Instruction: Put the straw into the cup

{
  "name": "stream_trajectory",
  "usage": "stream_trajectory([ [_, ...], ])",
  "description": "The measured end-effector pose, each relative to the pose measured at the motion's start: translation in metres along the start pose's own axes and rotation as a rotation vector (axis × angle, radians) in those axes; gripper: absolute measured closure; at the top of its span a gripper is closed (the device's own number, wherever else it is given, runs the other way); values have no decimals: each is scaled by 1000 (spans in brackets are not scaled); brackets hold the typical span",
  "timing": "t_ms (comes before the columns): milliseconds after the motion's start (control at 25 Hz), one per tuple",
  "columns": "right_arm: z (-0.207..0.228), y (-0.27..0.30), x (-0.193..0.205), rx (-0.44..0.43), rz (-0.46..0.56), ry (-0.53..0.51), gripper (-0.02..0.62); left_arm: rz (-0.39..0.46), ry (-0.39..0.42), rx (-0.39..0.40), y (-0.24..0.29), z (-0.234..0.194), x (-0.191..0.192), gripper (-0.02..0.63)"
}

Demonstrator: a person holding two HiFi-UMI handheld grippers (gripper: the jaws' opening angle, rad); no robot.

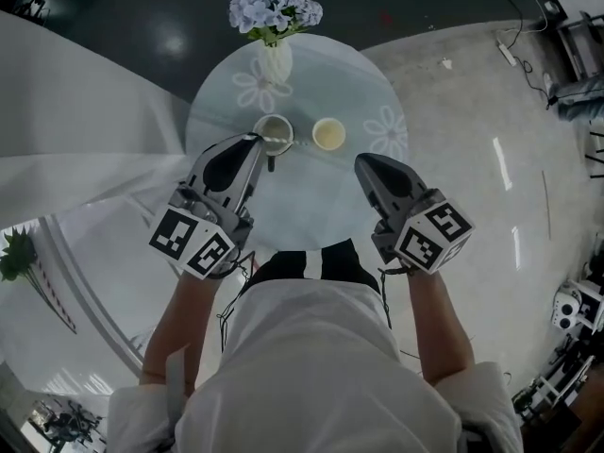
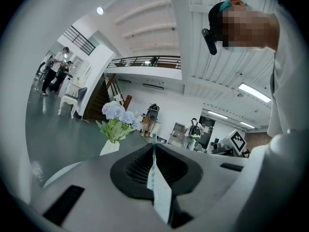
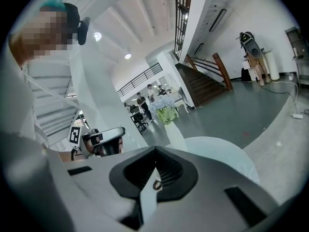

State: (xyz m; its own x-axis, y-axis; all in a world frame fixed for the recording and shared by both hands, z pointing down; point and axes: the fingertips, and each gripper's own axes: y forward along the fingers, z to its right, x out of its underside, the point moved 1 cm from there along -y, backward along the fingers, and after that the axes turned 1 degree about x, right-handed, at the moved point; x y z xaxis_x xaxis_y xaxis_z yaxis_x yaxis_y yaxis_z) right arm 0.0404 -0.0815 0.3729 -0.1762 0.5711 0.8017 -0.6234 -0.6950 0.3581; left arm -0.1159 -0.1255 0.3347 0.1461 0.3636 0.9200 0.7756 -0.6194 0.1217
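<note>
Two cups stand on the round glass table point(image 1: 311, 210): a darker-filled cup point(image 1: 274, 130) and a pale-filled cup point(image 1: 328, 134). My left gripper point(image 1: 255, 141) has its tip at the near left rim of the darker cup. It is shut on a straw point(image 2: 154, 161) in teal-patterned white paper, whose tip appears to lie across that cup's near rim point(image 1: 280, 142). My right gripper point(image 1: 363, 163) hovers near the table's right front, short of the pale cup. Its jaws are shut on a white paper strip point(image 3: 146, 197). Neither gripper view shows the cups.
A white vase of blue flowers point(image 1: 275, 62) stands at the table's far side, behind the cups; it also shows in the left gripper view point(image 2: 110, 146). White drapery point(image 1: 85, 140) lies left of the table. Several people stand far off in the hall point(image 2: 58, 71).
</note>
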Motion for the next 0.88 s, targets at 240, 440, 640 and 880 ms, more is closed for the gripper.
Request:
stream_trajectory([
  [240, 34, 13, -2, -49, -40, 7, 575, -33, -16, -53, 32, -9, 18, 569],
  [440, 63, 21, 2, -77, -72, 33, 575, -63, -44, -96, 54, -15, 38, 569],
  [640, 89, 26, 10, -90, -96, 49, 575, -97, -61, -124, 75, -21, 58, 569],
  [880, 117, 34, 23, -76, -119, 81, 575, -135, -81, -142, 93, -31, 82, 569],
])
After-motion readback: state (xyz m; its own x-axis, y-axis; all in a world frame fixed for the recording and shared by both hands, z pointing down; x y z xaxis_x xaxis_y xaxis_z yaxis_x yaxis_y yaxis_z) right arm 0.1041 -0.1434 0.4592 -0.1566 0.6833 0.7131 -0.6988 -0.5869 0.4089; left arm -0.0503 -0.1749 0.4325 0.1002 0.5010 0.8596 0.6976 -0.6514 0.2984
